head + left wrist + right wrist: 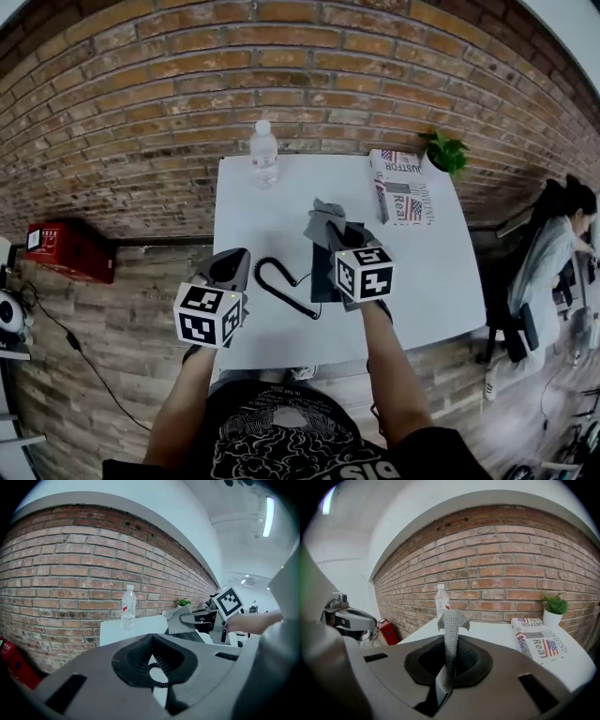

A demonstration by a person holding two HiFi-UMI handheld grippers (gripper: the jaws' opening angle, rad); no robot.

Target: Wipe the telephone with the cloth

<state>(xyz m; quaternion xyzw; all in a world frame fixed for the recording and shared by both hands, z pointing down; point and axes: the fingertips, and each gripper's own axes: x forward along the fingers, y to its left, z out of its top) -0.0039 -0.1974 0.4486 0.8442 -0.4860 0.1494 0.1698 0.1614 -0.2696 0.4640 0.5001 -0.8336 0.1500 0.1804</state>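
A black telephone (322,274) lies on the white table (431,272), mostly hidden under my right gripper. Its coiled cord (281,289) curls off to the left. My right gripper (336,234) is just above the phone, shut on a grey cloth (322,217). In the right gripper view the cloth (451,620) stands up from between the closed jaws of the right gripper (449,641). My left gripper (236,255) hovers over the table's front left, left of the cord, with its jaws together and nothing in them. Behind the left gripper (151,640) a bit of cord (155,676) shows.
A water bottle (264,152) stands at the table's far edge against the brick wall. A printed book (399,187) and a small potted plant (446,150) sit at the back right. A red box (70,248) lies on the floor left. A person (558,244) sits at far right.
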